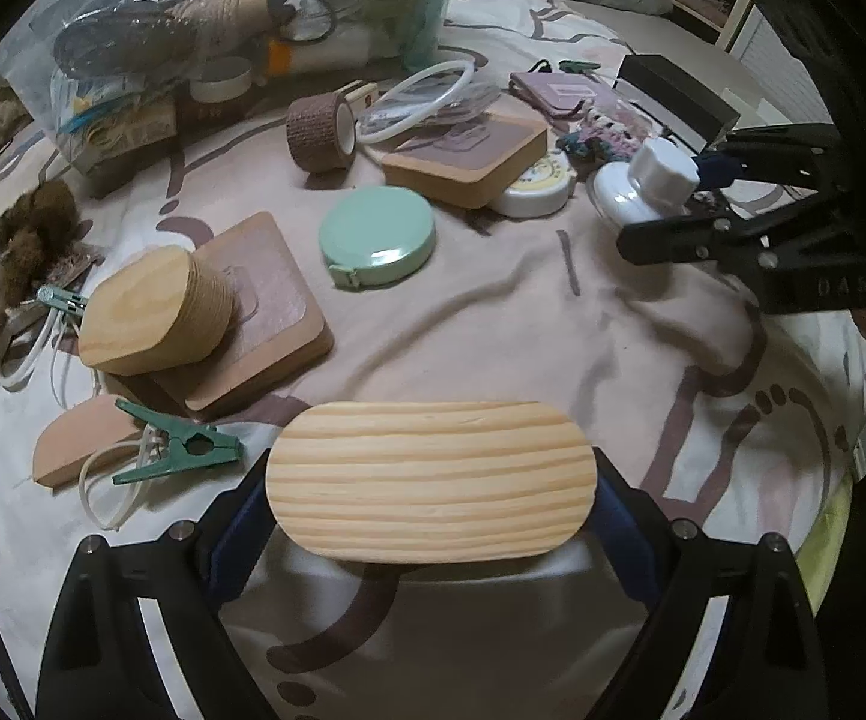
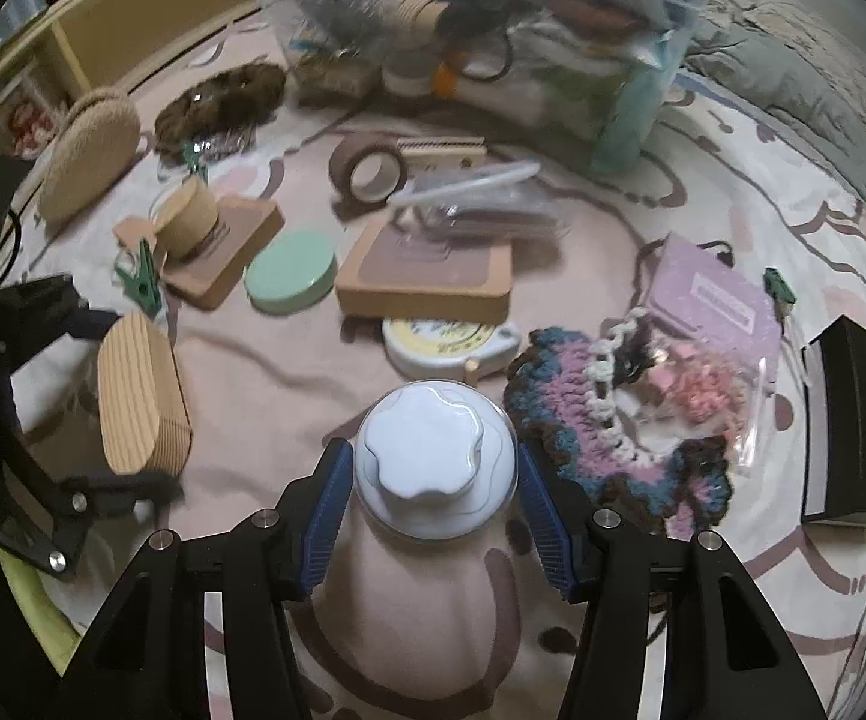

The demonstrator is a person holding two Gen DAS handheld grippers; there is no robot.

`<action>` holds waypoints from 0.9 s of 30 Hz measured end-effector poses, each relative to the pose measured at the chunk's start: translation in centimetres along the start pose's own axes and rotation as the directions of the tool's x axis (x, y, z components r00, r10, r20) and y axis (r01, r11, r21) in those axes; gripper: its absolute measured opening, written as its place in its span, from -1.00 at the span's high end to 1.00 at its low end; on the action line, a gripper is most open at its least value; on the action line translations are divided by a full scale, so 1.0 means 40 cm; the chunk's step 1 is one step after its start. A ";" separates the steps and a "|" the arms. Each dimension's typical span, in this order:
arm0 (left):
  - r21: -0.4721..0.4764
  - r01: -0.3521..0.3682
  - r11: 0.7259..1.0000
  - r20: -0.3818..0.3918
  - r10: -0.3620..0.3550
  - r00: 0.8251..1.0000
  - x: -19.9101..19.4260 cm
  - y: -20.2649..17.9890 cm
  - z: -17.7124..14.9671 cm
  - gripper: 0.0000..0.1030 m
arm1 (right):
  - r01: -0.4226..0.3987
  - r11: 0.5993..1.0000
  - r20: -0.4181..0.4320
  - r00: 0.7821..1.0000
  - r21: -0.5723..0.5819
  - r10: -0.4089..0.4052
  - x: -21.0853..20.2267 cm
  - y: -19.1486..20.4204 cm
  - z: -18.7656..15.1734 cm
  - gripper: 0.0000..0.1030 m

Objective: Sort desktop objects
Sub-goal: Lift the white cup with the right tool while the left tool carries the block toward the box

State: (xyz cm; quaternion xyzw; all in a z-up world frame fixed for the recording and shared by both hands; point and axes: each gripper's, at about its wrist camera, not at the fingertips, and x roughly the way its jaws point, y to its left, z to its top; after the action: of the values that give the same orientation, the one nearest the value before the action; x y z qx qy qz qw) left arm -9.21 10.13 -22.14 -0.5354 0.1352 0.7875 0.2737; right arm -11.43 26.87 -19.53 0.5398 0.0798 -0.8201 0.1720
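Observation:
My left gripper (image 1: 433, 501) is shut on an oval pale wooden box (image 1: 431, 462), its blue pads pressing on the two rounded ends. The right wrist view shows this box (image 2: 138, 396) at the left, held just above the pink patterned cloth (image 2: 264, 372) by the left gripper (image 2: 105, 390). The right gripper (image 2: 436, 483) is shut on a white jar with a scalloped lid (image 2: 426, 450), blue pads against its sides. In the left wrist view that jar (image 1: 661, 171) sits at the far right between the right gripper (image 1: 670, 204) fingers.
On the cloth lie a mint round tape measure (image 1: 377, 234), a brown tape roll (image 1: 318, 132), wooden blocks (image 1: 469, 162), a second oval wooden box (image 1: 150, 312), a green clip (image 1: 180, 450), a crochet piece (image 2: 613, 438) and a black box (image 2: 853, 420). A full clear bin (image 2: 493, 30) stands behind.

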 end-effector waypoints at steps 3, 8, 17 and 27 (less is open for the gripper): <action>-0.002 0.005 1.000 0.015 -0.005 1.000 -0.011 -0.001 0.009 -0.84 | -0.006 1.000 0.017 1.000 0.016 0.005 -0.015 -0.006 0.006 -0.09; -0.016 0.009 1.000 0.035 -0.008 0.999 -0.030 0.003 0.024 -0.84 | -0.010 1.000 0.040 0.999 0.029 0.008 -0.032 -0.007 0.015 -0.09; -0.034 0.004 0.999 0.079 -0.001 0.997 -0.082 0.012 0.056 -0.84 | -0.036 0.996 0.095 0.995 0.081 0.028 -0.085 -0.018 0.037 -0.09; -0.088 -0.005 0.996 0.196 0.022 0.980 -0.188 0.053 0.128 -0.84 | -0.044 0.988 0.200 0.980 0.145 0.014 -0.170 -0.055 0.074 -0.09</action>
State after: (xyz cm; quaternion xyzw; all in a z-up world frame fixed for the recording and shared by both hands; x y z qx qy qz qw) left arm -12.29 8.86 -13.42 -0.4655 0.0770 0.8435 0.2567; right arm -12.37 29.31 -12.26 0.4678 -0.0072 -0.8709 0.1502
